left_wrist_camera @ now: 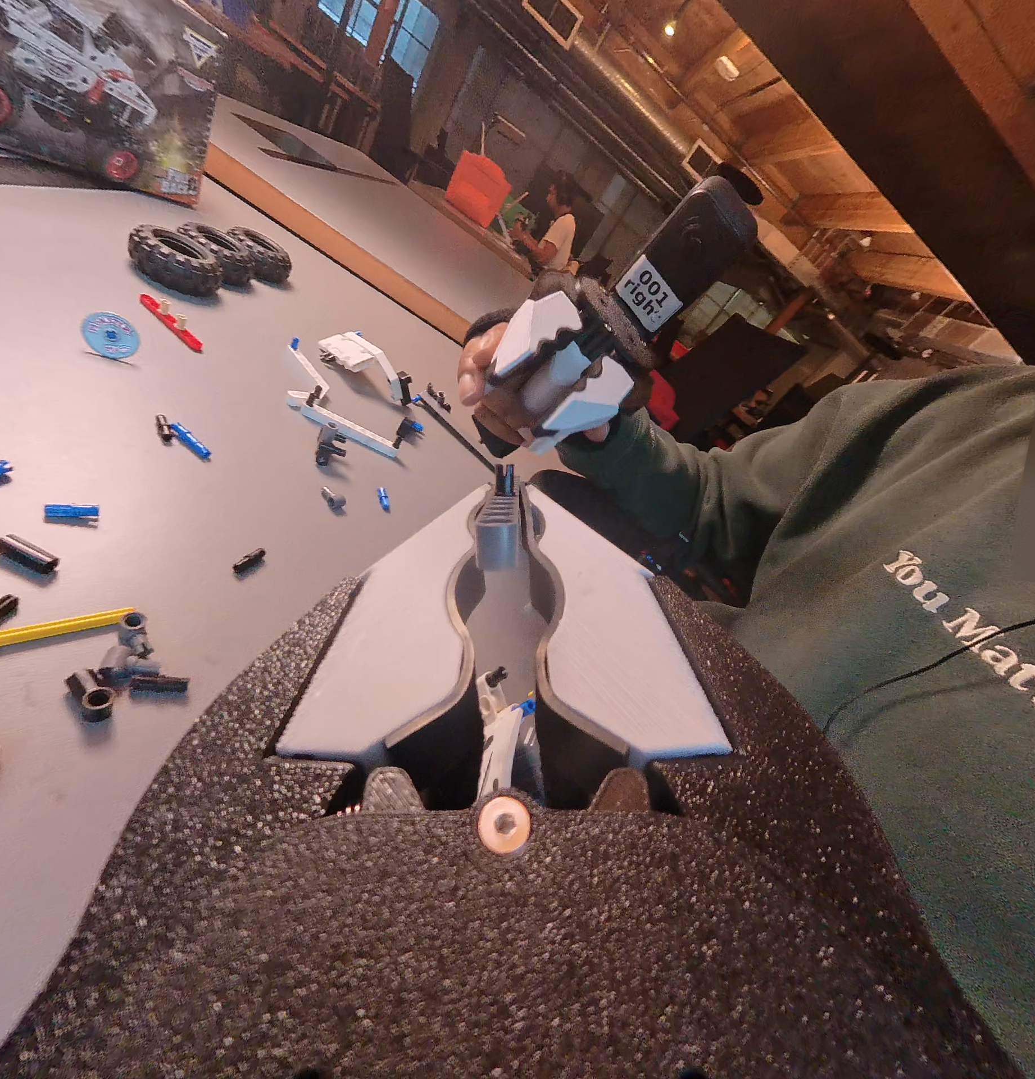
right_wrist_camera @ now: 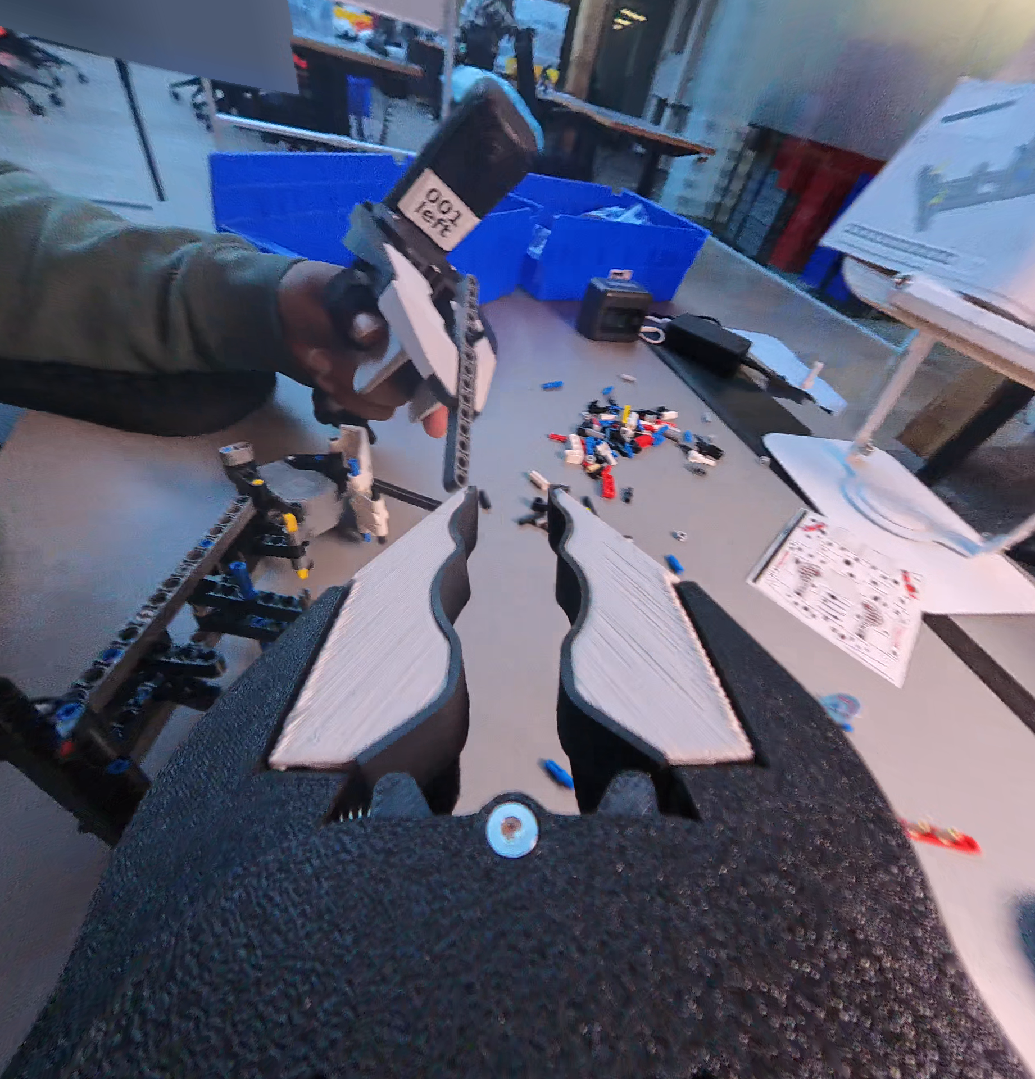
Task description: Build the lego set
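My left gripper [left_wrist_camera: 506,496] is shut on a long grey holed beam [left_wrist_camera: 496,540], seen end-on between the fingers. In the right wrist view the left gripper [right_wrist_camera: 458,403] holds this beam [right_wrist_camera: 467,350] upright in the air, its lower end hanging just past my right fingertips. My right gripper [right_wrist_camera: 514,503] is open and empty, jaws wide apart above the table. It also shows in the left wrist view [left_wrist_camera: 527,403], raised just beyond the beam's end. A partly built dark chassis [right_wrist_camera: 171,613] with blue pins lies at the left.
A pile of loose small parts [right_wrist_camera: 626,432] lies ahead, a sticker sheet [right_wrist_camera: 836,595] and a booklet on a stand [right_wrist_camera: 970,192] at the right, blue bins [right_wrist_camera: 620,245] behind. Three tyres [left_wrist_camera: 206,257], a white assembly [left_wrist_camera: 351,379], scattered pins and the set's box [left_wrist_camera: 95,99] lie on the grey table [left_wrist_camera: 153,554]. The gap from one gripper's tips to the other's is roughly 7 cm. My left tips are about 30 cm from the white assembly [left_wrist_camera: 351,379], my right tips only 25 cm.
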The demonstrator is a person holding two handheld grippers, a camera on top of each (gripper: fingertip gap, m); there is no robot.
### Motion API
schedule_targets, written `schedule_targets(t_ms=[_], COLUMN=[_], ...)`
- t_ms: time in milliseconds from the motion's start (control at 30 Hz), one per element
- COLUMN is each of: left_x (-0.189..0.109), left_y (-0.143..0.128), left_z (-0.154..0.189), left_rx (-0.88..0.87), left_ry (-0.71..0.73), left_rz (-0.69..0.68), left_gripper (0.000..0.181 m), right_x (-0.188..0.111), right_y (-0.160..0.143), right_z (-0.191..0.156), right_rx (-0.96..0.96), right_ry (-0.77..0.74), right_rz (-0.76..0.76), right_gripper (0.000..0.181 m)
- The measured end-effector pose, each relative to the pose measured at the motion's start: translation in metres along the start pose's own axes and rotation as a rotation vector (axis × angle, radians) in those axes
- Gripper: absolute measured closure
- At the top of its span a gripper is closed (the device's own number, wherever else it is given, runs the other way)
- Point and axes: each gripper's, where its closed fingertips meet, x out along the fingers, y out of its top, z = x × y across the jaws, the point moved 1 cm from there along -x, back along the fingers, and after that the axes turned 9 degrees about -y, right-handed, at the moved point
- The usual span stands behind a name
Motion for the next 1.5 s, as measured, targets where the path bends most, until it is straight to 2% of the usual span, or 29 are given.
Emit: schedule_targets(t_ms=[133, 200, 267, 400, 667, 800, 933, 1167, 1267, 1400, 1500], left_x=[0.008, 0.011, 0.013, 0.012, -0.003, -0.011, -0.004, 0.021, 0.020, 0.019, 0.019], left_y=[0.000, 0.002, 0.002, 0.004, 0.020, 0.030, 0.033, 0.042, 0.042, 0.042, 0.040], left_z=[0.010, 0.014, 0.015, 0.016, 0.009, 0.009, 0.012, 0.032, 0.033, 0.037, 0.034], left_rx=[-0.014, -0.028, -0.041, -0.060, -0.022, 0.037, 0.058, 0.127, 0.162, 0.211, 0.204], left_ry=[-0.050, -0.071, -0.071, -0.078, -0.012, 0.016, 0.021, 0.012, 0.028, 0.037, 0.060], left_rz=[0.008, 0.024, 0.030, 0.044, 0.125, 0.170, 0.199, 0.252, 0.252, 0.221, 0.202], left_gripper=[0.174, 0.174, 0.174, 0.173, 0.171, 0.166, 0.155, 0.160, 0.168, 0.169, 0.169], right_x=[0.014, 0.018, 0.020, 0.019, 0.014, 0.009, 0.006, 0.015, 0.019, 0.018, 0.020], right_y=[0.004, 0.001, -0.001, 0.004, 0.005, 0.014, 0.027, 0.040, 0.040, 0.039, 0.035], right_z=[-0.027, -0.031, -0.033, -0.031, -0.016, -0.006, 0.000, -0.015, -0.026, -0.032, -0.034], right_rx=[-0.057, -0.122, -0.186, -0.191, 0.096, 0.258, 0.372, 0.459, 0.479, 0.614, 0.677], right_ry=[0.063, 0.040, 0.014, -0.015, 0.027, 0.039, 0.035, 0.078, 0.125, 0.234, 0.260], right_rz=[-0.018, -0.033, -0.038, -0.024, -0.013, 0.054, 0.144, 0.211, 0.198, 0.165, 0.137], right_gripper=[0.157, 0.160, 0.170, 0.171, 0.172, 0.172, 0.172, 0.172, 0.172, 0.172, 0.172])
